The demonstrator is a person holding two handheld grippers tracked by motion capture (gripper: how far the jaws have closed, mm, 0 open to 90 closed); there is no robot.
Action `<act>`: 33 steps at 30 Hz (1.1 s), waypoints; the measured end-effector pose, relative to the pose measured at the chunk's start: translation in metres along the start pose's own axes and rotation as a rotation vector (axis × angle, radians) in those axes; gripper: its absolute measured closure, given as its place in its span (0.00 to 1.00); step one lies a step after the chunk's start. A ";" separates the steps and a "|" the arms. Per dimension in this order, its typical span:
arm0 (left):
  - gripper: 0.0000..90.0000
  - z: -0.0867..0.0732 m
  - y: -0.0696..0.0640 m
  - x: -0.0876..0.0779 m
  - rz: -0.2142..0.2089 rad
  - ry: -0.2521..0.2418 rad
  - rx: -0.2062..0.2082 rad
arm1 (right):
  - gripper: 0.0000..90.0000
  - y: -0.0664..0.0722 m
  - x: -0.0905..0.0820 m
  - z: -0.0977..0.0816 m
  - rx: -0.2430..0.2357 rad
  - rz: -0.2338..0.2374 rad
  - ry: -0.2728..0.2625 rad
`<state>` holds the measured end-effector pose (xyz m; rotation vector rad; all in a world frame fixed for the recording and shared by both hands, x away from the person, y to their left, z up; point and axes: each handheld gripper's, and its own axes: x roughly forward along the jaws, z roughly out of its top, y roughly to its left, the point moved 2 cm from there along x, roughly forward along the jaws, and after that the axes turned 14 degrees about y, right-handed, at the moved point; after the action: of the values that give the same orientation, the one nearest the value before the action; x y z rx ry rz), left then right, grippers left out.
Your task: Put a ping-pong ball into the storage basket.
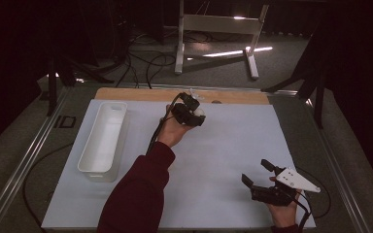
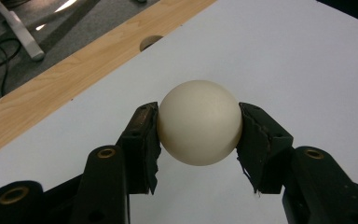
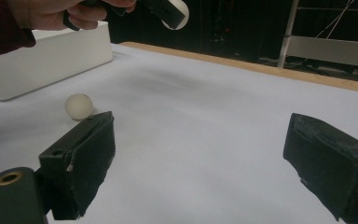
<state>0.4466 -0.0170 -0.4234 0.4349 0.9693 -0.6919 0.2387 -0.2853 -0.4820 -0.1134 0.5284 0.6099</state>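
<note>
My left gripper point(image 2: 198, 114) is shut on a cream-white ball point(image 2: 199, 123), one black pad pressed on each side of it. In the high view that gripper point(image 1: 194, 116) holds the ball point(image 1: 199, 111) above the far middle of the white mat point(image 1: 233, 141). From the right gripper view the held ball point(image 3: 176, 11) hangs well above the mat. A second white ball point(image 3: 79, 106) lies on the mat nearer the white bin point(image 3: 46, 58). My right gripper point(image 1: 256, 171) rests at the near right, jaws wide open point(image 3: 200, 140) with nothing between them.
A long white bin point(image 1: 102, 138) stands on the mat's left side. A strip of wooden tabletop point(image 1: 175, 94) with a small hole point(image 2: 150, 42) runs along the mat's far edge. Beyond the table are cables and a white stand point(image 1: 213, 29) on the floor.
</note>
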 end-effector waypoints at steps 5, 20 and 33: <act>0.57 -0.001 0.001 -0.004 -0.006 -0.010 -0.003 | 0.10 0.000 -0.001 0.000 0.003 0.000 -0.002; 0.57 -0.003 0.003 -0.016 -0.004 -0.017 -0.007 | 0.10 0.000 -0.001 0.001 -0.001 -0.001 -0.003; 0.57 -0.004 0.007 -0.030 0.003 -0.018 -0.013 | 0.10 0.000 -0.001 0.001 -0.001 -0.004 -0.005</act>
<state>0.4378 0.0006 -0.3997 0.4175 0.9555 -0.6853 0.2380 -0.2855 -0.4806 -0.1136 0.5229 0.6063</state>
